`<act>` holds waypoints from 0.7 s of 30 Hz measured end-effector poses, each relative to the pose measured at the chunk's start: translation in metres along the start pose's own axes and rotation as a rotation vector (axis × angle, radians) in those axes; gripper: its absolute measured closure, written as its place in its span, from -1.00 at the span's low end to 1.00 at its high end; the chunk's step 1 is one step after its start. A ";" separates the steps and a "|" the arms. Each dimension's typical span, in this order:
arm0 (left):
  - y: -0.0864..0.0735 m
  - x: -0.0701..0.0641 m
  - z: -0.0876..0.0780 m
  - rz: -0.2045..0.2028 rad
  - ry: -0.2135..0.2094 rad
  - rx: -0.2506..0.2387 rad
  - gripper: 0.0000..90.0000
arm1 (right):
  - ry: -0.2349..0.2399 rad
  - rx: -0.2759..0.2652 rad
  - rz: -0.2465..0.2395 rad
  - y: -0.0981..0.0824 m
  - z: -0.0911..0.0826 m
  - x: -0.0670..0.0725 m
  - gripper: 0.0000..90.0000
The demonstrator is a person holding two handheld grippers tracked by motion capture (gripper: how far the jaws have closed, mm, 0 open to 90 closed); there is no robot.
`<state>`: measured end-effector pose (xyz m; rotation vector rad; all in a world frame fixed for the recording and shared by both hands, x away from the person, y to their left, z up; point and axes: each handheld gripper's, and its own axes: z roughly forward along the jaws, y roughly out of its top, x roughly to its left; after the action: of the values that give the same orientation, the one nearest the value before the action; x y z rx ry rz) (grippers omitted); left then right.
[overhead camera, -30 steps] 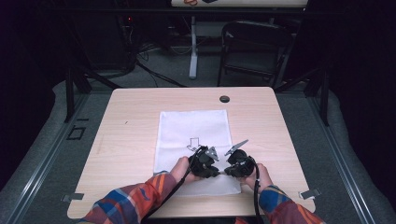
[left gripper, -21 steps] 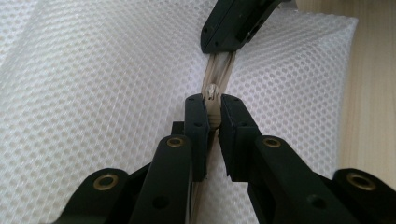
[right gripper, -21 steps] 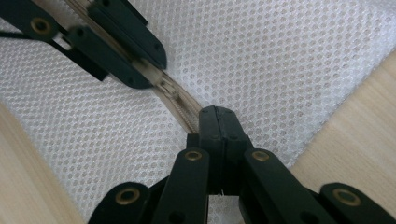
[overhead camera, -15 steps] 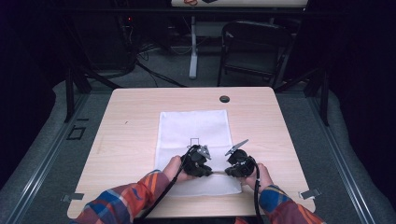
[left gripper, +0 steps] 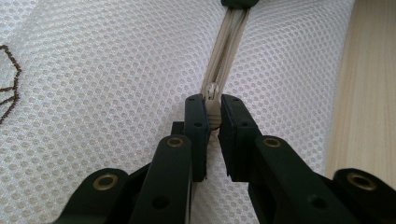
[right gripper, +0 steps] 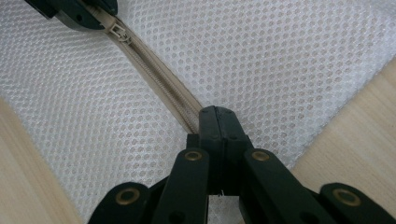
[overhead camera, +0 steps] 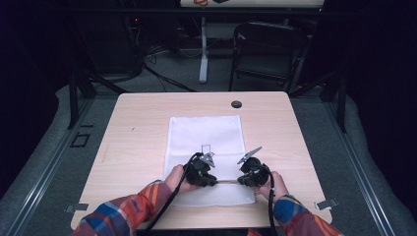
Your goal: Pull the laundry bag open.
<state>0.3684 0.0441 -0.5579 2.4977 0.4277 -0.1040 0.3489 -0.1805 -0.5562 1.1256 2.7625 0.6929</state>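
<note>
A white mesh bag (overhead camera: 206,135) lies flat on the wooden table (overhead camera: 137,142), with a beige zipper (overhead camera: 227,182) running along its near end. My left gripper (overhead camera: 214,180) is shut on the zipper pull (left gripper: 213,116), just behind the slider (left gripper: 212,91). The closed zipper (left gripper: 229,42) stretches away from it toward my right gripper (left gripper: 238,3). My right gripper (right gripper: 215,114) is shut on the zipper's tape at the bag's right end. From there the zipper (right gripper: 159,70) runs up to the slider (right gripper: 119,32) at my left gripper (right gripper: 84,11).
A small brown stitched outline (overhead camera: 206,147) marks the bag's middle. A round cable hole (overhead camera: 236,104) sits near the table's far edge. A dark chair (overhead camera: 265,49) and a table leg stand beyond. Bare wood flanks the bag on both sides.
My left gripper has slid left along the zipper with the pull, widening the gap to my right gripper. The right gripper has stayed put.
</note>
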 end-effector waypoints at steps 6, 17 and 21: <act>0.000 -0.001 -0.001 0.007 0.008 0.004 0.81 | 0.014 -0.008 0.009 0.000 0.000 0.000 1.00; 0.001 0.000 0.003 -0.009 0.007 0.011 0.80 | -0.002 0.007 0.004 0.001 0.000 0.000 1.00; 0.003 0.002 0.006 -0.029 -0.004 0.025 0.78 | -0.005 0.004 0.010 0.001 0.000 0.000 1.00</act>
<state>0.3717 0.0389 -0.5615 2.5154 0.4640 -0.1261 0.3493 -0.1799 -0.5561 1.1404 2.7575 0.6856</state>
